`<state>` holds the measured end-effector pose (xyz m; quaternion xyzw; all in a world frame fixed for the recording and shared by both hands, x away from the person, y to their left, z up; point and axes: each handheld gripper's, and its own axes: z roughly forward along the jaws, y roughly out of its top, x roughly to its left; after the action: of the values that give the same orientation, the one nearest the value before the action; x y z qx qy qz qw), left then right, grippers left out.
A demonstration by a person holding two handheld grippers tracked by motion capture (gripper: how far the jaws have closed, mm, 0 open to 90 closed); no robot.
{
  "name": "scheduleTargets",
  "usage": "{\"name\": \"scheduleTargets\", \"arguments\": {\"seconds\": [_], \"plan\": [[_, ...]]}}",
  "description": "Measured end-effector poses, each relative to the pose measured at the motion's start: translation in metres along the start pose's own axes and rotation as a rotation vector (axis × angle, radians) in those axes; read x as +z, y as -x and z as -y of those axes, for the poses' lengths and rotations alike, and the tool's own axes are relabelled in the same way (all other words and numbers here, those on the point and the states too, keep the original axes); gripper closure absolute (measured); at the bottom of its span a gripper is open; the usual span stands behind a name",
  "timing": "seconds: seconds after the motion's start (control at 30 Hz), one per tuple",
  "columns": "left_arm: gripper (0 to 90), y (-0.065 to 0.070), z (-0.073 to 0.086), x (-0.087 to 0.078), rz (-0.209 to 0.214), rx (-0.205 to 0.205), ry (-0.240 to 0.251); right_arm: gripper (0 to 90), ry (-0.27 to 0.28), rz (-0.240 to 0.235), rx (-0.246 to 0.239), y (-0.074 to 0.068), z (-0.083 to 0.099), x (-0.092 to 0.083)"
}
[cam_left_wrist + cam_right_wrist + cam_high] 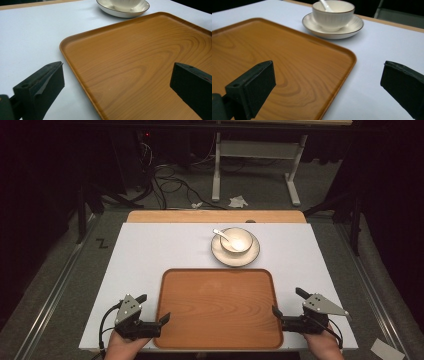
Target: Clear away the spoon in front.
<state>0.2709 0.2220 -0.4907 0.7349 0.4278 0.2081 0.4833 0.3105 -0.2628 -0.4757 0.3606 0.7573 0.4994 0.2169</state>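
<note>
A white-topped table [150,255] stood under the fixed overhead camera, a strip of bare wood showing along its far edge and a dark floor strewn with cables beyond. A wooden tray [217,307], its grain running in broad loops, lay flat at the near middle of the table with nothing on it. Just past the tray's far rim, slightly right of centre, sat a cream saucer [252,252] with a thin dark rim line, apart from the tray by a narrow band of white tabletop. A ribbed cream bowl [333,15] rested in the middle of the saucer, and a white spoon [221,234] leaned in the bowl with its handle pointing toward the far left.

The left gripper [154,309], held in a hand [122,345] at the near left corner of the tray, had its jaws spread wide; in the left gripper view one jaw hung over the white tabletop and the other over the tray's wood, the tray's left rim running between them. The right gripper [286,301], held in a hand [322,345] at the near right corner, mirrored it, jaws wide apart and straddling the tray's right rim, gripping nothing. Whether either jaw touched the tray could not be told. A grey three-cornered plate topped each gripper.
</note>
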Motion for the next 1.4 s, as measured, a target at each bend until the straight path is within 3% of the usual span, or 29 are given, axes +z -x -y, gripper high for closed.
{"name": "scheduleTargets", "arguments": {"seconds": [0.07,0.1,0.2,0.37,0.4,0.6,0.8,1.03,1.2,1.4], "plan": [[0.0,0.001,0.001,-0.001,-0.006,-0.004,-0.004,1.0,-0.054,0.003,-0.024,-0.003,0.003,-0.004],[0.0,0.001,0.001,-0.001,-0.006,-0.008,-0.002,1.1,-0.051,0.019,-0.038,-0.003,0.001,-0.006],[0.1,0.001,0.0,0.001,-0.004,-0.01,0.004,3.4,-0.01,0.056,0.006,-0.003,-0.002,-0.007],[0.2,-0.001,0.001,0.001,-0.003,-0.007,-0.003,3.4,-0.049,0.034,-0.057,-0.002,-0.002,-0.004],[0.2,-0.001,0.001,0.002,-0.002,-0.004,-0.005,3.4,-0.038,0.073,-0.058,-0.001,-0.001,-0.004],[0.3,-0.001,0.001,0.002,0.009,0.001,-0.002,4.7,-0.013,0.128,-0.008,0.005,-0.002,-0.006],[1.1,-0.004,0.001,0.001,0.009,-0.006,-0.001,7.5,-0.032,0.107,-0.014,0.01,0.0,-0.007],[1.6,-0.005,0.002,0.001,0.014,-0.013,0.0,13.3,0.032,0.106,-0.002,0.012,-0.002,-0.01],[1.7,-0.005,0.002,0.002,0.015,-0.015,0.003,11.7,0.048,0.134,0.006,0.015,-0.002,-0.012],[1.7,-0.006,0.002,0.002,0.015,-0.028,0.009,10.6,0.057,0.113,0.008,0.017,-0.002,-0.013]]}}
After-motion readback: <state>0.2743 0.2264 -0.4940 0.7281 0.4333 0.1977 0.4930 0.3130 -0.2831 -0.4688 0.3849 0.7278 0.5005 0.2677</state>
